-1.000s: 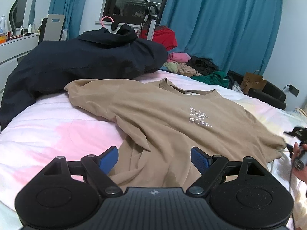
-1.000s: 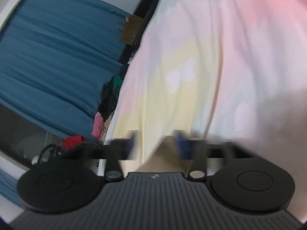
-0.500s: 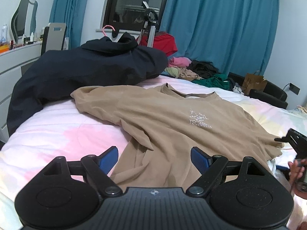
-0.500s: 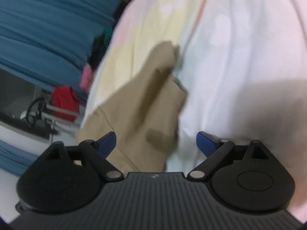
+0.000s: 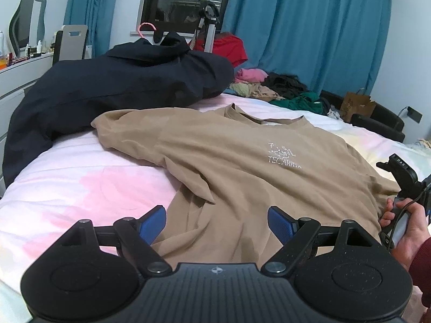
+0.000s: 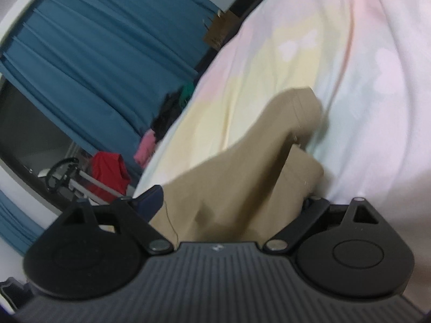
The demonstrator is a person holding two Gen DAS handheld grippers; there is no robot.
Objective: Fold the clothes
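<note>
A tan T-shirt [image 5: 242, 161] with a white chest logo lies face up and wrinkled on the pastel bed sheet [image 5: 80, 188]. My left gripper [image 5: 216, 223] is open just above the shirt's near hem, and its blue pads [image 5: 152, 224] touch nothing. At the right edge a hand [image 5: 406, 226] holds my right gripper [image 5: 404, 175] against the shirt's right sleeve. In the right wrist view, my right gripper [image 6: 231, 202] stands open wide with the tan sleeve [image 6: 269, 156] bunched between its jaws. The fabric hides its right finger.
A dark navy jacket [image 5: 107, 88] on a pink hanger [image 5: 146, 28] covers the bed's far left. Beyond the bed are a pile of clothes [image 5: 269, 86], a red garment [image 5: 229, 48], a cardboard box [image 5: 355, 105] and blue curtains [image 5: 309, 27]. A white dresser [image 5: 16, 80] stands at left.
The right gripper's jaws spread wider and it slid onto the tan sleeve, which now lies between them. In the left view, the hand and right gripper came further in at the right.
</note>
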